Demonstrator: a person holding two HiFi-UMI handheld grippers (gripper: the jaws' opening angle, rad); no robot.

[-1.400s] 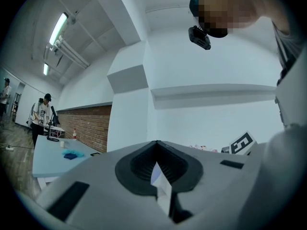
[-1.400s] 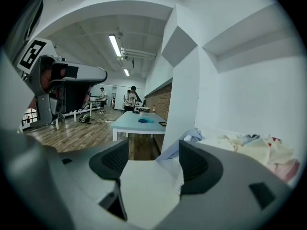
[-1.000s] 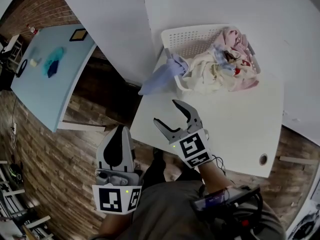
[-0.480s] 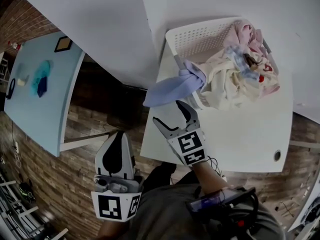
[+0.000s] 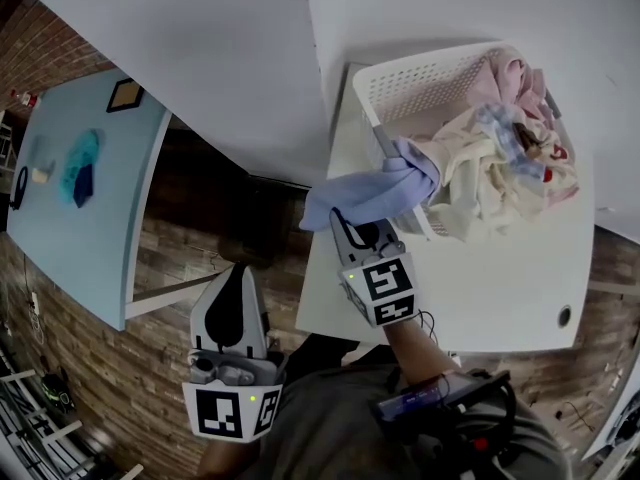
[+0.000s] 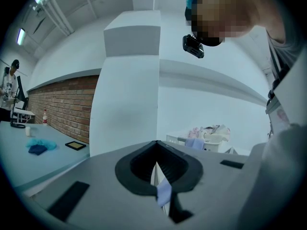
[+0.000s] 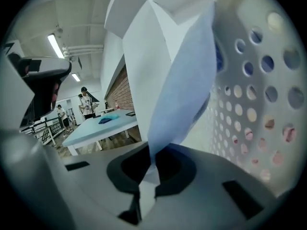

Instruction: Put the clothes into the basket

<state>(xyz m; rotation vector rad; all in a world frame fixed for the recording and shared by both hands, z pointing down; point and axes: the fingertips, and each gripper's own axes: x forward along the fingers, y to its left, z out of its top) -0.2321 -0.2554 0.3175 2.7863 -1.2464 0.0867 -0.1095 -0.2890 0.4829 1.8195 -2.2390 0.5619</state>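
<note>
1. Closing on the blue cloth (image 5: 368,193), the jaws of the right gripper (image 5: 350,226) had just snapped shut. A moment before, they stood wide open with nothing between them.
2. The right gripper had also moved across the desk (image 5: 480,298) until it reached the hanging end of the cloth. The right gripper view showed a thin fold of the cloth pinched between its jaws.
3. The blue cloth lay over the near rim of the white basket (image 5: 420,73). One part was up on the rim and the other end hung outside, past the desk's edge.
4. The other clothes (image 5: 500,158) sat in a heap inside the basket.
5. The left gripper (image 5: 237,271) was low down, off to the side of the desk. Its jaws were closed and, as far as I could see, held nothing.
6. I think this meant the job was nearly done. The blue cloth looked like the only piece not fully in the basket.
7. With the cloth now caught, the next move would likely be to lift the hanging end up over the rim and drop it inside. The pinch was thin, so the cloth could slip out.
</note>
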